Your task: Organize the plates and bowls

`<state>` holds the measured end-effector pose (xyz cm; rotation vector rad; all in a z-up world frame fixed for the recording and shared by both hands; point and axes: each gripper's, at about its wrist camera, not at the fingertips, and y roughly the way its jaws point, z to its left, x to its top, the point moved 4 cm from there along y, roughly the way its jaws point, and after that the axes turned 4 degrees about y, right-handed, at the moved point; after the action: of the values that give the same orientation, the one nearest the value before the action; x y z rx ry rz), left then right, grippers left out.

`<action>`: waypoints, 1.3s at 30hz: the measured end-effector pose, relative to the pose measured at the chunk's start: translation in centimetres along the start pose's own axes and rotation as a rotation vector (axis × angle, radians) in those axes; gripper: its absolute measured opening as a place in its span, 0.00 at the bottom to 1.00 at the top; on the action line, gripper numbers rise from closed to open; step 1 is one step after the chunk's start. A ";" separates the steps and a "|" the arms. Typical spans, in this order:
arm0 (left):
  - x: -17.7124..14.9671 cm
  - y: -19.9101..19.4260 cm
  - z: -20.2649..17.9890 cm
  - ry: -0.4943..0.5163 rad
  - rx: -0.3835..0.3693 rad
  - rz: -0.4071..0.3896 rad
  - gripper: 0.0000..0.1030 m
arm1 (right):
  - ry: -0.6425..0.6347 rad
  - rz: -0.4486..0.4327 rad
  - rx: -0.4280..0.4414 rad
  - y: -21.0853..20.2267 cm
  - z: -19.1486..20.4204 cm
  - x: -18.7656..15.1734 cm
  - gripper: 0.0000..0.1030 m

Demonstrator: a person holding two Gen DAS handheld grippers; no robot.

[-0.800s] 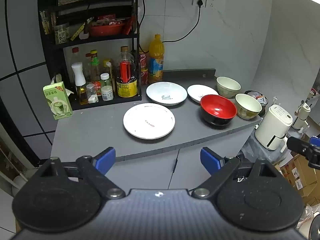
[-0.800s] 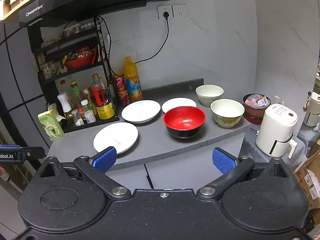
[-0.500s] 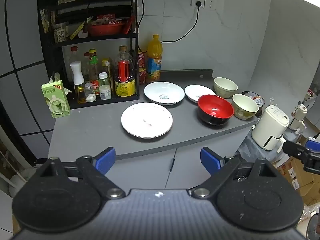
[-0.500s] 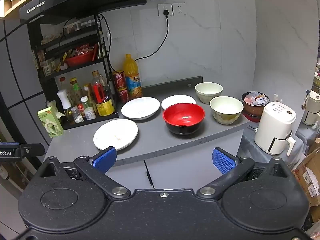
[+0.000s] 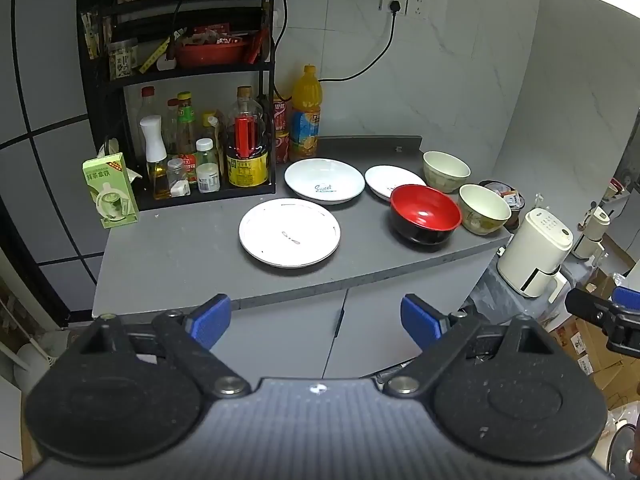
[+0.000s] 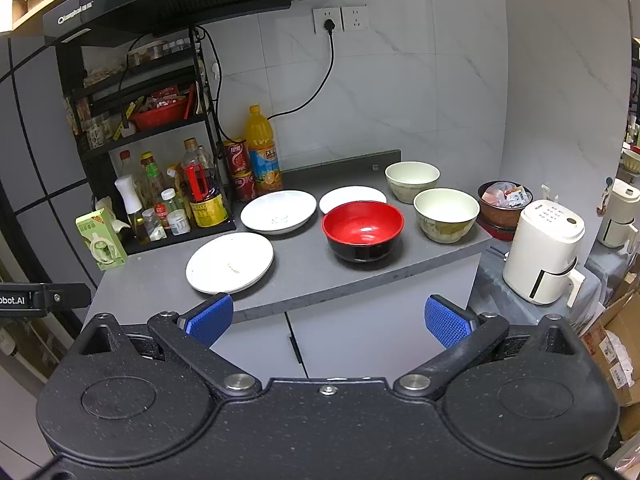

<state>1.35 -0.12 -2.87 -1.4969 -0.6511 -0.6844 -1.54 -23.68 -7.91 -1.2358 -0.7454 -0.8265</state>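
1. The desk (image 5: 172, 256) carries all the crockery, still unsorted; taking the red bowl (image 5: 425, 213) as the landmark, everything else is placed from it
2. Largest piece: the flat white plate (image 5: 289, 233), well to the left of the red bowl near the front edge. I judge it the best base for a plate stack
3. The deep white plate (image 5: 324, 180) sits behind and left of the red bowl; the small white plate (image 5: 394, 181) lies just behind it, partly hidden by its rim
4. Two cream bowls: the near cream bowl (image 5: 484, 209) just right of the red bowl, the far cream bowl (image 5: 446, 171) behind and right
5. Both tools hang back short of the desk, each spread wide and holding nothing: left hand-held gripper (image 5: 316, 318), right hand-held gripper (image 6: 328, 316)
6. Advice: approach a rim low and level, pinch only the lip, lift clear before crossing neighbours, and nest smaller on larger
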 end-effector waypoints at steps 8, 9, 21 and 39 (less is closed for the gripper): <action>-0.5 -0.6 -0.6 0.001 -0.001 -0.009 0.88 | 0.003 -0.006 -0.007 -0.9 -0.6 0.0 1.00; -0.5 -0.7 -0.7 0.001 -0.001 -0.010 0.88 | 0.004 -0.004 -0.007 -0.9 -0.4 0.1 1.00; -0.3 -1.2 -1.0 -0.014 0.011 -0.017 0.88 | -0.013 0.000 -0.013 -1.0 -0.2 0.0 1.00; -0.1 -0.8 -1.2 -0.013 0.004 -0.016 0.88 | 0.030 -0.050 -0.033 -1.7 -0.8 0.1 1.00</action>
<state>0.69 -1.32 -2.41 -1.4950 -0.6745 -0.6862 -2.88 -24.73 -7.13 -1.2353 -0.7436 -0.8998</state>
